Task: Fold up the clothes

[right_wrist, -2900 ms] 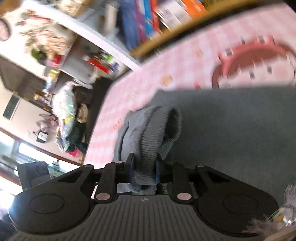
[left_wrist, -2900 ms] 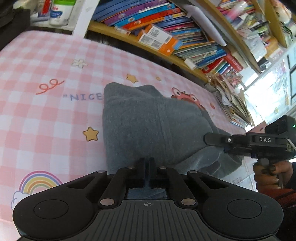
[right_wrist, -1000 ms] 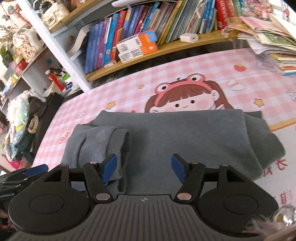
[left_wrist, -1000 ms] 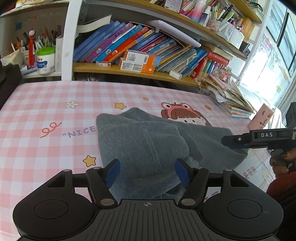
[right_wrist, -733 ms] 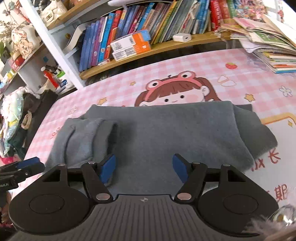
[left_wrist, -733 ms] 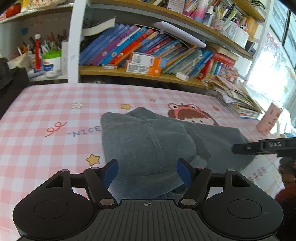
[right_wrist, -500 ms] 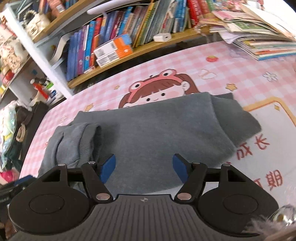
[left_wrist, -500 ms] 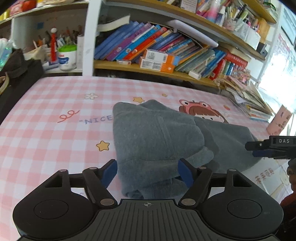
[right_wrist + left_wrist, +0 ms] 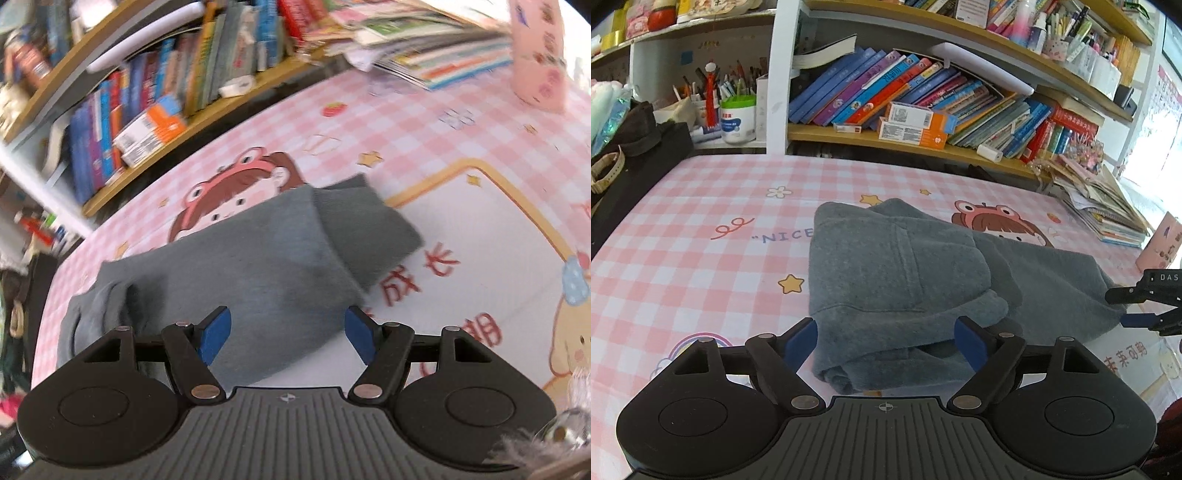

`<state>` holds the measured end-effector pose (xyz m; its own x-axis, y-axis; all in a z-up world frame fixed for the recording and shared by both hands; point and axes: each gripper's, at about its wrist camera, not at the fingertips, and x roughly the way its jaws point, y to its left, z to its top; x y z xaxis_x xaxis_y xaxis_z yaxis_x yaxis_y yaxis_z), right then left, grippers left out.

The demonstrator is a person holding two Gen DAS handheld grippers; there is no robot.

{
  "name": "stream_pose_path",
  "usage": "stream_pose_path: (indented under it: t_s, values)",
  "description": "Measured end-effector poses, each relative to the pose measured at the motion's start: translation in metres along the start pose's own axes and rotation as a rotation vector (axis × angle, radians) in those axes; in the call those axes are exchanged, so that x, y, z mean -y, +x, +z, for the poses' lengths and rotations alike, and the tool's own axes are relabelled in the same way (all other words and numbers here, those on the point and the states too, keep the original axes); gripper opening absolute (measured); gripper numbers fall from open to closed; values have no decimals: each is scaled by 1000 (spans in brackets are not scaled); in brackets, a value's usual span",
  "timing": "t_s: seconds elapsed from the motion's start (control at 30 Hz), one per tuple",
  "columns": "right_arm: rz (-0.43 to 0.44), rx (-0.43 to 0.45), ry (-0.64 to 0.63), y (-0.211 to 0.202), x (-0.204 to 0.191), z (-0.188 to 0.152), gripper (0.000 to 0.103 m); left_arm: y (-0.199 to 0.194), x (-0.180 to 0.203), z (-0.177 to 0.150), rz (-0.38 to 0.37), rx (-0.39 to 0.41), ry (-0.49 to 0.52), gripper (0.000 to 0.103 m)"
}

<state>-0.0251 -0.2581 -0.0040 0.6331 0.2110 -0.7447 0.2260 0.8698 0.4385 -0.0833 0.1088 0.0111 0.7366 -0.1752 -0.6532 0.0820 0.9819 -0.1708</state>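
A grey fleece garment [image 9: 905, 280] lies partly folded on the pink checked table cover [image 9: 683, 266], its left part doubled over the rest. My left gripper [image 9: 886, 341] is open and empty, just in front of the garment's near left end. My right gripper [image 9: 286, 334] is open and empty, over the near edge of the garment [image 9: 258, 266], whose cuffed right end [image 9: 369, 229] lies flat. The right gripper also shows at the right edge of the left wrist view [image 9: 1145, 306].
A wooden bookshelf [image 9: 923, 110] full of books runs along the back. A stack of magazines [image 9: 1108, 210] and a pink box [image 9: 1161, 242] stand at the right. A pen cup [image 9: 737, 118] and dark bag [image 9: 631, 140] sit at the back left.
Both grippers opened and let go of the garment, then drew back from it. The right gripper has swung right, toward the garment's cuffed end.
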Motion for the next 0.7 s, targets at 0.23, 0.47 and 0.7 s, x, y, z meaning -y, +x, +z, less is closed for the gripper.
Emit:
stream_pose_path:
  t_s: [0.23,0.47,0.7]
  values:
    - [19,-42,141,9,30,9,65,-4,13,-6,41,2,1,88]
    - [72,-91,268,26,44,21,51,-13,22,-13,94,12,-12,88]
    - [74,-89,281,37,44,33,19,-21,25,-19,145,23,-47,88]
